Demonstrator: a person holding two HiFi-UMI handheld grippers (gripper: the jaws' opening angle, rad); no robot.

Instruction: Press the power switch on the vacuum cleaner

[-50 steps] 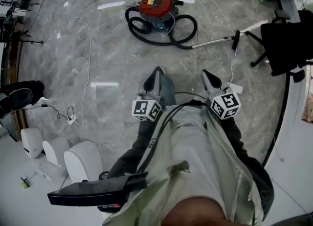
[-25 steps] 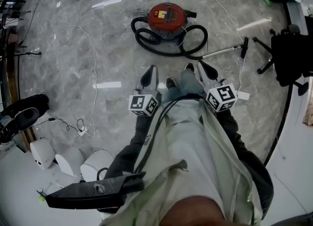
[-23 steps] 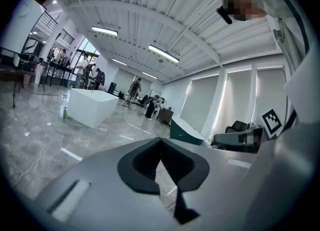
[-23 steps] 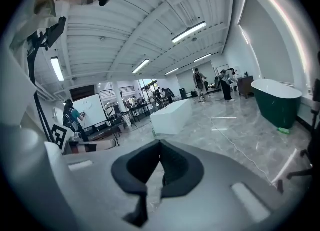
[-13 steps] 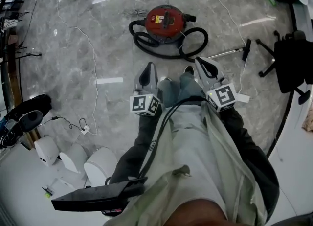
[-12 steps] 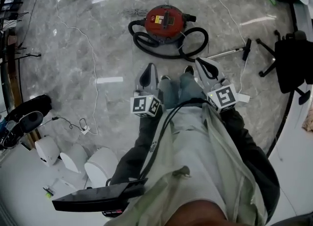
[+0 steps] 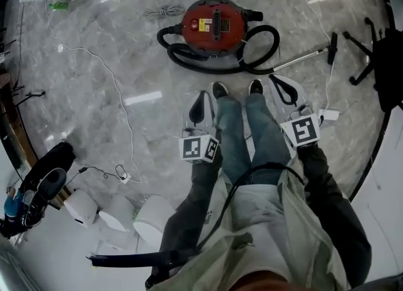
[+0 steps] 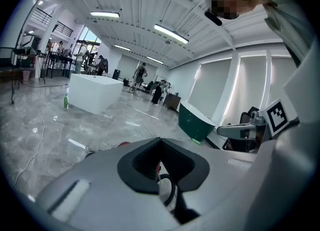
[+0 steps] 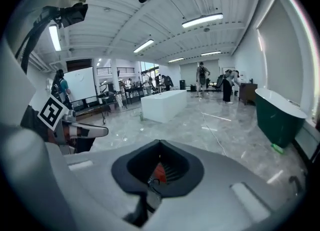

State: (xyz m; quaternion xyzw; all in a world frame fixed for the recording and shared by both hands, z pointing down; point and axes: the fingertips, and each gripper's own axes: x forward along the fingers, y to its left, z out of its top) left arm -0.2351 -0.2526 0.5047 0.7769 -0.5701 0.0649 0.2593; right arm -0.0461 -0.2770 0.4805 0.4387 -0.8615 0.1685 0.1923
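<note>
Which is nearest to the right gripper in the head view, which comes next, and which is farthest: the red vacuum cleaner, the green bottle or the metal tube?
1. Metal tube: on the floor just ahead of the right gripper, slightly to its right.
2. Red vacuum cleaner: farther ahead, to the left.
3. Green bottle: far off at the upper left.

Bare floor (image 7: 157, 126) open at centre left, black hose (image 7: 189, 62) looped in front of the vacuum cleaner (image 7: 214, 24) at upper centre, metal wand (image 7: 302, 58) slanting at upper right, white cord (image 7: 128, 126) trailing down the left, office chair (image 7: 389, 75) crowding the right edge.
</note>
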